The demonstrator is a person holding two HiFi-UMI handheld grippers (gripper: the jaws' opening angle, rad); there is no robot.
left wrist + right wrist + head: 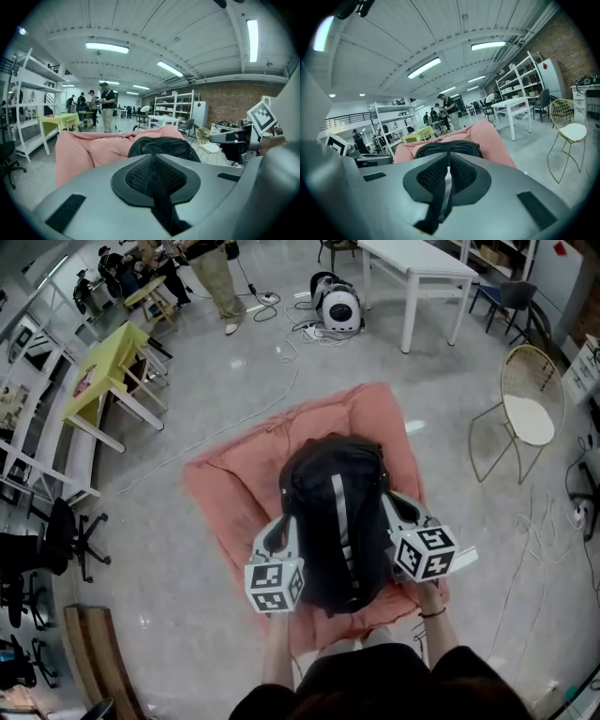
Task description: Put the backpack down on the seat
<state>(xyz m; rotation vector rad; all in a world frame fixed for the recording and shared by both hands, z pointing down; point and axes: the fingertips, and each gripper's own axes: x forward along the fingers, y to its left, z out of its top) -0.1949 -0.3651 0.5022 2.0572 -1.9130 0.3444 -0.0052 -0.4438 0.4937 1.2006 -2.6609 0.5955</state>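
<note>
A black backpack (336, 521) with a grey stripe hangs between my two grippers, above a pink beanbag seat (234, 488) on the floor. My left gripper (285, 526) is at the bag's left side and is shut on a black strap, which shows pinched between its pads (136, 176). At the bag's right side, my right gripper (394, 510) is shut on a strap with a pale band, seen running between its pads (461, 176). In both gripper views the backpack (164, 145) (449, 149) lies just ahead, with the seat (89, 150) (494, 140) behind it.
A wire chair (530, 409) stands to the right and a white table (417, 268) at the back. A yellow table (108, 371) and shelving are at the left, with an office chair (70, 531) nearer. Cables and a white round device (337, 306) lie behind the seat. A person (220, 277) stands at the back.
</note>
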